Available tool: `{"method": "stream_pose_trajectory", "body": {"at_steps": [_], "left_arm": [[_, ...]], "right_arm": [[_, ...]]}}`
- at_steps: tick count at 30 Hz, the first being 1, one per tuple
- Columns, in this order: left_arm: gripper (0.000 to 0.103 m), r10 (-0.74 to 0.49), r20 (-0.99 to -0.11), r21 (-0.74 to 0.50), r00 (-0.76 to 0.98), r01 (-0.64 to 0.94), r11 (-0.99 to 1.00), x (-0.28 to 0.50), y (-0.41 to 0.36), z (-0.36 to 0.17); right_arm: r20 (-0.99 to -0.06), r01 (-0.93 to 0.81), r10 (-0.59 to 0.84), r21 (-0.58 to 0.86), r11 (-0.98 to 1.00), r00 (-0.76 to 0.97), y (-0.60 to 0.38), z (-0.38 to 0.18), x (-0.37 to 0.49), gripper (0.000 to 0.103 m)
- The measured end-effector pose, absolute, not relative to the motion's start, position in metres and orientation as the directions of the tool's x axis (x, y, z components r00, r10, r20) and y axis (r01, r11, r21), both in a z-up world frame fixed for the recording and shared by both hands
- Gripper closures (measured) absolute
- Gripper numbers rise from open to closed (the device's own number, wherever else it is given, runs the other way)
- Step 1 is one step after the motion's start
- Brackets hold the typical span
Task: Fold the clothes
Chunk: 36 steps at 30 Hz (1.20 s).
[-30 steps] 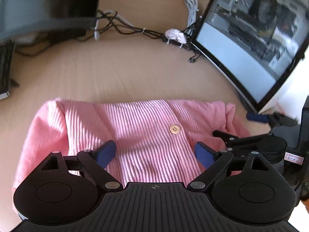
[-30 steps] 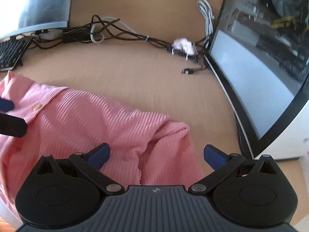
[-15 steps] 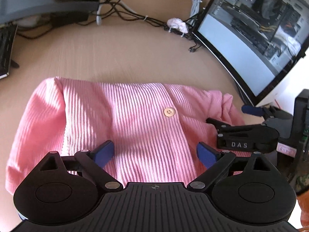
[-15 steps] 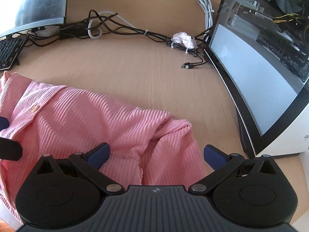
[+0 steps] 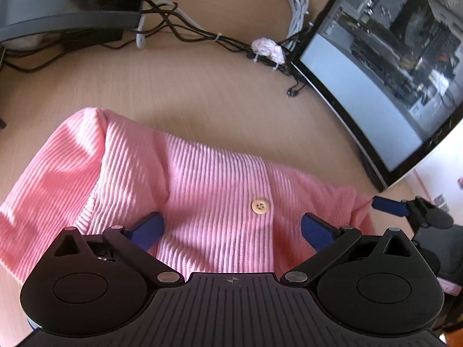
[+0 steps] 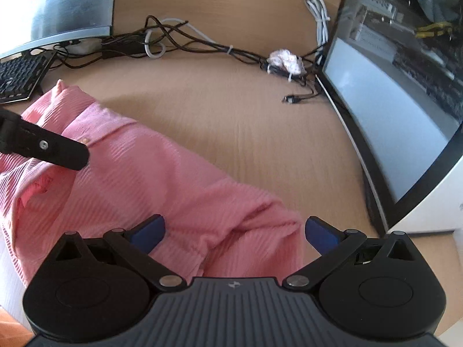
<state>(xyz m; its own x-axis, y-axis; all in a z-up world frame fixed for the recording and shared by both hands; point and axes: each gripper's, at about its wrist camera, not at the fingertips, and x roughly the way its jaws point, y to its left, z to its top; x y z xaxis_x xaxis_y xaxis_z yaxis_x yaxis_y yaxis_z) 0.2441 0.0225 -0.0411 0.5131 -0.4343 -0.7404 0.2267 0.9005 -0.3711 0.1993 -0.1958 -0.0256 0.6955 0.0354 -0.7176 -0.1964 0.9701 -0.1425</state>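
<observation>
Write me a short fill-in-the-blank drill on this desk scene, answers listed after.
1. The garment on the desk is coloured ____.
2. The one fastener showing on it in the left wrist view is a ____.
3. The left gripper has jaws that are ____ over the fabric, gripping nothing.
4. Behind the garment, a tangle of ____ runs along the desk's back edge.

Answers: pink; button; opening; cables
</observation>
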Motion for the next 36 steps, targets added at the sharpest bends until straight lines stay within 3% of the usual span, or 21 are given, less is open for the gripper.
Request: {"method": "stream_pose_trajectory", "body": {"at_steps": [4,11,18,21,24,29,31,33,34,36], "left_arm": [[0.000,-0.511,-0.698,-0.446,0.502,0.254,0.859,0.225,0.032,-0.032],[0.000,-0.523,-0.710,-0.481,0.472,0.218,0.849,0.226,0.038,-0.048],[0.000,-0.521,-0.714,-0.454,0.467,0.257,0.853,0.269,0.022,-0.054],[0.000,-0.515,-0.711,-0.425,0.479,0.290,0.857,0.290,0.010,-0.055],[0.000,-0.504,-0.706,-0.401,0.498,0.306,0.864,0.292,0.015,-0.051],[0.000,-0.543,-0.640,-0.443,0.544,0.316,0.839,0.264,0.049,-0.030],[0.000,-0.516,-0.639,-0.389,0.570,0.340,0.856,0.246,0.053,-0.025],[0.004,-0.412,-0.671,-0.244,0.616,0.341,0.908,0.228,0.046,-0.024],[0.008,-0.358,-0.685,-0.167,0.634,0.342,0.925,0.222,0.040,-0.025],[0.026,-0.276,-0.709,-0.056,0.649,0.338,0.940,0.215,0.033,-0.031]], "right_arm": [[-0.646,-0.138,0.030,-0.117,0.983,0.763,-0.215,-0.006,0.197,0.000],[-0.672,-0.126,-0.085,-0.259,0.958,0.736,-0.211,-0.047,0.202,0.000],[-0.685,-0.119,-0.088,-0.249,0.961,0.723,-0.213,-0.049,0.174,0.000],[-0.715,-0.176,-0.038,-0.223,0.959,0.698,-0.209,-0.049,0.159,0.000],[-0.766,-0.322,0.117,-0.122,0.939,0.632,-0.206,-0.044,0.146,0.000],[-0.703,-0.351,0.179,-0.107,0.930,0.688,-0.210,-0.017,0.145,0.000],[-0.675,-0.332,0.157,-0.137,0.933,0.721,-0.211,-0.011,0.153,0.000],[-0.660,-0.323,0.145,-0.155,0.933,0.737,-0.207,-0.010,0.165,0.000],[-0.657,-0.328,0.153,-0.151,0.932,0.738,-0.206,-0.010,0.172,0.000],[-0.655,-0.349,0.179,-0.138,0.927,0.734,-0.201,-0.009,0.182,0.000]]}}
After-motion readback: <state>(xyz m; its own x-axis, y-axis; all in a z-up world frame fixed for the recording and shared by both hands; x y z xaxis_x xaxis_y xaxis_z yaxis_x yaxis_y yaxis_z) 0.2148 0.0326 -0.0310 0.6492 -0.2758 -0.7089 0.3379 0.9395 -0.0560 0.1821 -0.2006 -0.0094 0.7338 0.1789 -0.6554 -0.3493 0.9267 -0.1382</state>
